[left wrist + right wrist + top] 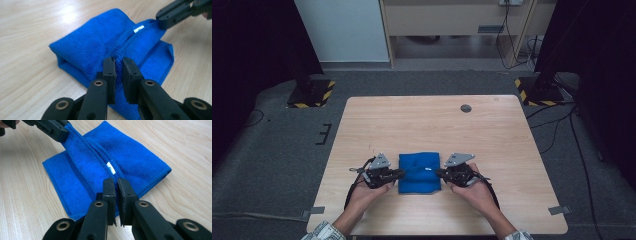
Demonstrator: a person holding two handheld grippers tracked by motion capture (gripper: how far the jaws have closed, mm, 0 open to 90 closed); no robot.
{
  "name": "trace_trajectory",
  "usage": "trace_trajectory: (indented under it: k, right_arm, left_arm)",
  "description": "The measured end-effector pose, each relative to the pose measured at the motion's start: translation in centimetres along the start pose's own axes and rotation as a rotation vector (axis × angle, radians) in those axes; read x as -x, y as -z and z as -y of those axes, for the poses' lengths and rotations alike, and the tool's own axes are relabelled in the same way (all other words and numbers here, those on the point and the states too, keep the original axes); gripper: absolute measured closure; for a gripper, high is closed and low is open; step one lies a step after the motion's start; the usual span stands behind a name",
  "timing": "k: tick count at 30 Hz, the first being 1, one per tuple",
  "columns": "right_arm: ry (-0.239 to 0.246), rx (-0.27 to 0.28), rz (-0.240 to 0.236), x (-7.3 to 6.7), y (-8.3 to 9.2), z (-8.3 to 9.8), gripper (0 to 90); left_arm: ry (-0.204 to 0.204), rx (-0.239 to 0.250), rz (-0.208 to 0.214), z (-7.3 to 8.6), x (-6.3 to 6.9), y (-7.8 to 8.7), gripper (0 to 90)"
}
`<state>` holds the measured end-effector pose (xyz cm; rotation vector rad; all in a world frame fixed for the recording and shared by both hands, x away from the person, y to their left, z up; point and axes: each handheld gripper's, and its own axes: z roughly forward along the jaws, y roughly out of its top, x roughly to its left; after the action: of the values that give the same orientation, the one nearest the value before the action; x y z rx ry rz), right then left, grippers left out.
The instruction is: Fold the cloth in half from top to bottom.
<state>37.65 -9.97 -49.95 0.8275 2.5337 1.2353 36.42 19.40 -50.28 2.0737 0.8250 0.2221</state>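
A pale wooden table (492, 130) on grey carpet, dark stands beyond its far corners. Nearest the person, a blue cloth (419, 172) lies folded at the table's near-middle. The left gripper (398, 173) pinches the cloth's left edge and the right gripper (440, 173) its right edge, jaws nearly pressed together on a raised hem. A thin pinch could slip — an uneven lift would undo the fold. The cloth is plush, with a small white tag (111, 168).

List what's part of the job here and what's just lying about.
In the job: blue cloth, left gripper, right gripper, each nipping a cloth edge.
Lying about: round grommet in the table, floor cables.
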Motion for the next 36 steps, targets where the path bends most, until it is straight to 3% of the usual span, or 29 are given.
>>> trace_trajectory:
  k: [4, 13, 18, 24, 33, 36]
  right_arm:
    - [-0.004, -0.002, 0.0, -0.1, 0.0, 0.3, 85.1]
    - [-0.006, -0.014, -0.029, -0.9, 0.0, 1.2, 83.2]
    - [-0.016, -0.026, -0.034, -1.2, 0.1, 1.8, 76.4]
    - [-0.033, -0.018, -0.039, -1.5, 0.8, 2.1, 69.9]
    - [-0.039, 0.008, -0.053, -1.8, 1.9, 1.5, 66.0]
    - [-0.041, 0.023, -0.045, -1.5, 1.9, 0.9, 65.3]
  left_arm:
    - [-0.015, -0.016, 0.007, 0.3, 0.4, -0.1, 80.2]
    - [-0.007, -0.027, 0.007, 1.1, 0.4, 0.1, 75.7]
    - [-0.006, -0.026, -0.005, 1.4, 0.7, 0.4, 64.7]
    - [-0.01, -0.025, 0.009, 1.7, 1.2, 0.7, 60.4]
    - [-0.019, -0.022, 0.023, 2.0, 1.8, 1.4, 60.2]
    - [-0.014, 0.003, 0.024, 1.9, 1.8, 1.9, 59.9]
